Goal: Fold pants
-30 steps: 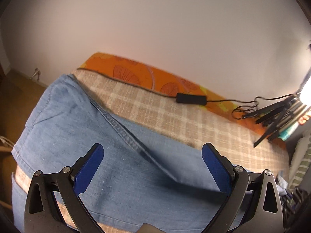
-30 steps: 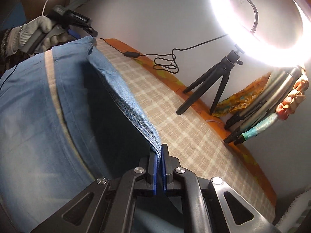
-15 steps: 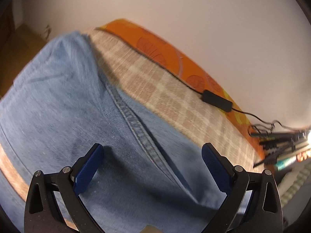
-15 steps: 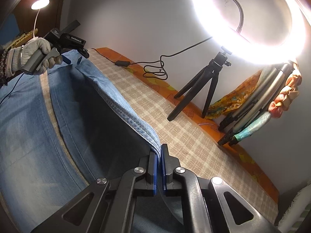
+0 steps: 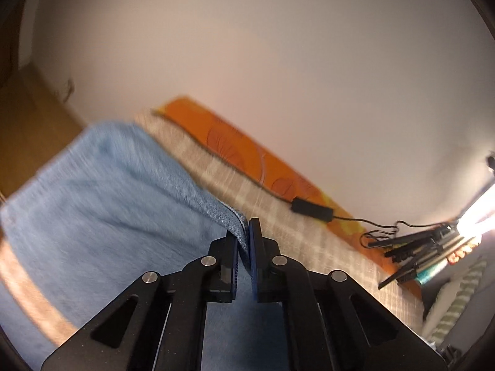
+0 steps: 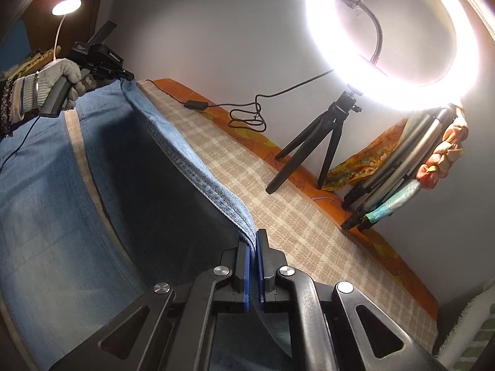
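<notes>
Pants [image 6: 62, 216] lie across the checked cloth [image 6: 278, 204], seam edge raised. Left gripper [image 5: 243, 247] & right gripper [image 6: 253, 256] both clamped tight on that edge, lamp [image 6: 389, 31] at 1 o'clock.

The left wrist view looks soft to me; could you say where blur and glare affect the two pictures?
Left wrist view: motion blur smears the jeans and checked cover, while the left gripper stays sharp. Right wrist view: sharp, but the ring light blows out to white glare.
</notes>
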